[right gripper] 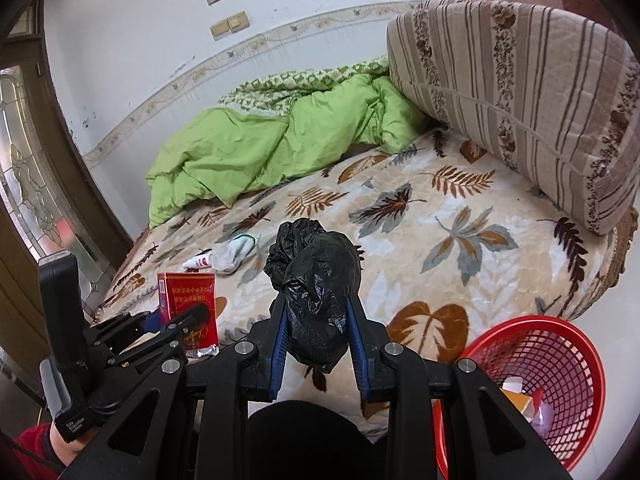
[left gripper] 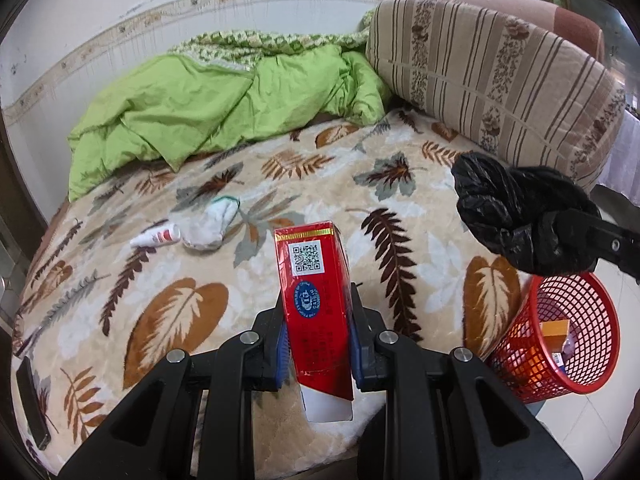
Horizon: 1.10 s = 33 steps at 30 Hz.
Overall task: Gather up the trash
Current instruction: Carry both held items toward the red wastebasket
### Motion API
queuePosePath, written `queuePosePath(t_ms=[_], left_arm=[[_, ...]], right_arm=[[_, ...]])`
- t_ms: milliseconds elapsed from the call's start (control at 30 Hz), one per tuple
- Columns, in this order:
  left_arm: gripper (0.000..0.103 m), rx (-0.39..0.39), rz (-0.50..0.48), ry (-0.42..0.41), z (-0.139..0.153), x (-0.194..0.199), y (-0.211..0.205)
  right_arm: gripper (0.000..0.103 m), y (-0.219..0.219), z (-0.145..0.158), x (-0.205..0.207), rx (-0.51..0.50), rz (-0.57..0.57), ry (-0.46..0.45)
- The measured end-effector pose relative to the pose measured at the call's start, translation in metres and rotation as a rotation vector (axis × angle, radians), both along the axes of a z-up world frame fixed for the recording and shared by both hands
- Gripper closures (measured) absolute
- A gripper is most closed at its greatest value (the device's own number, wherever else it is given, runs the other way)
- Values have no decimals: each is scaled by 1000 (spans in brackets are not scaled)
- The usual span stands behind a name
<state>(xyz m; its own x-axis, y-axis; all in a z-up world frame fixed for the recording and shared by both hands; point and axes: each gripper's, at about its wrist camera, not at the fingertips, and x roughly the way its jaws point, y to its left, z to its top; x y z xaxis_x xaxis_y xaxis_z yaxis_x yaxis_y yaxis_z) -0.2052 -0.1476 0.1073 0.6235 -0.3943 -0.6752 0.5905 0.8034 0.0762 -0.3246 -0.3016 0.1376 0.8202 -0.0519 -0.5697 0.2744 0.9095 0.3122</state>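
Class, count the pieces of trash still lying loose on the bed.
2: a small tube and a crumpled white sock beside it, mid-bed. Folds of the green quilt may hide more.

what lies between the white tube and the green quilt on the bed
Nothing: only bare leaf-patterned blanket separates the small white plastic tube from the crumpled green quilt. The crumpled white sock lies beside the tube. Left wrist view shows it best.

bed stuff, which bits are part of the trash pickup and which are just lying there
Job:
red carton in left gripper
black plastic bag in right gripper
red mesh bin
small tube
crumpled white cloth

Just there:
green quilt
striped cushion
dark phone-like slab
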Motion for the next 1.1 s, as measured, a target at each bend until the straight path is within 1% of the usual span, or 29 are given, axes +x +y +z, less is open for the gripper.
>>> queuePosePath(t_ms=[267,500,867,1100], left_arm=[[81,15,-2,58,-22,21,-3],[81,15,-36,80,-26,26,-19],[81,16,-126,35,-11,5,-57],[81,27,-183,2,-3,-17,-76]], right_arm=[[74,-3,-20,30,11,20,52],[74,-16,-27,34,16,-16,80],[74,-38,-24,7,17,-98,90],[74,-49,-20,-23,24,-154,84]])
